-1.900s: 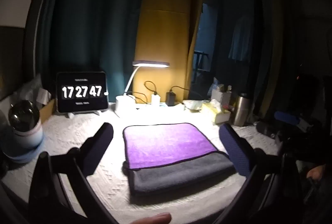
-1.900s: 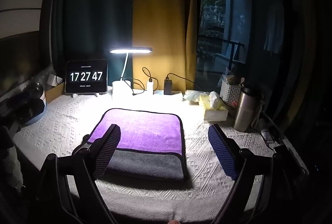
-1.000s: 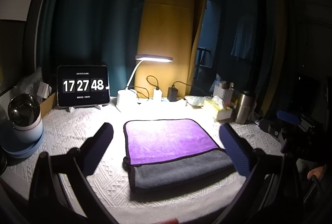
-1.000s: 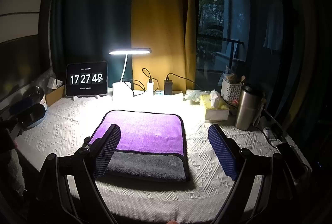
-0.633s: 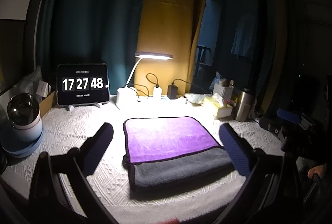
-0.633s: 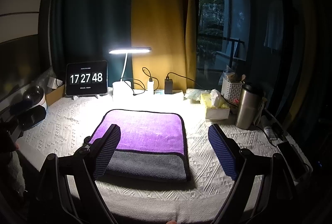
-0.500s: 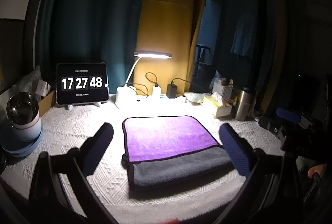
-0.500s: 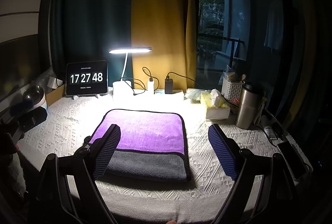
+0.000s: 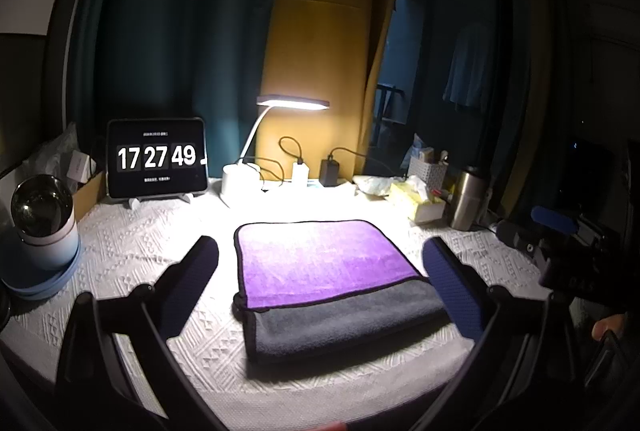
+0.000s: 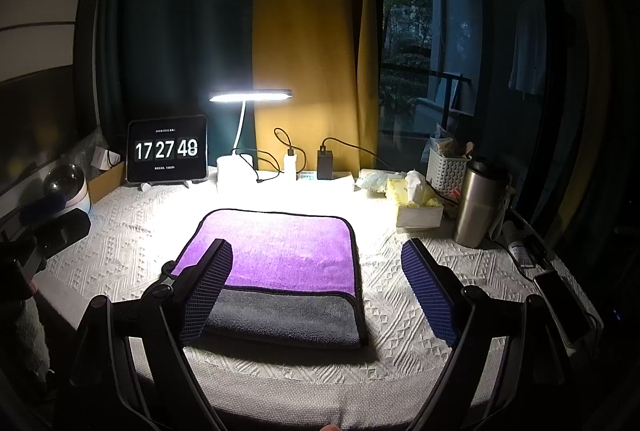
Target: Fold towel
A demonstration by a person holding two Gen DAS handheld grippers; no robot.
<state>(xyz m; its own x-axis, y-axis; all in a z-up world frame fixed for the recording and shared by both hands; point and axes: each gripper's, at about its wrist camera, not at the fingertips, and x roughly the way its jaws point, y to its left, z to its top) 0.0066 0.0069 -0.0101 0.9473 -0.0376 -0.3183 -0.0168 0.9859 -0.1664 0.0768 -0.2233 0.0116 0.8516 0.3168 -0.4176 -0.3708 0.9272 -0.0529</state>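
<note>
1. Left wrist view shows your left gripper [image 9: 320, 263] with its fingers [image 9: 192, 279] spread wide and holding nothing, hovering above the near edge of the desk [image 9: 120, 243].
2. Your right gripper [image 10: 316, 283] is likewise wide apart and empty; one finger overlaps the towel's left corner in the picture, but I cannot tell that it touches.
3. The towel [image 9: 320, 263] lies flat in the middle of the desk under the lamp [image 9: 292, 103], already doubled: a purple layer sits on top, with a grey band showing along the near edge.
4. Little has changed over the last two seconds: the clock [image 9: 156, 157] has ticked on from 47 to 49, both views have lifted slightly, and the towel has not shifted. To my mind, that means one fold is finished and you are pausing clear of the cloth, either done or lining up another fold.
5. Count: one towel, two grippers, one lamp, one clock, one steel tumbler [image 10: 478, 203], one tissue box [image 10: 416, 199], one white basket [image 10: 448, 167], one phone [image 10: 562, 299] at the right edge.
</note>
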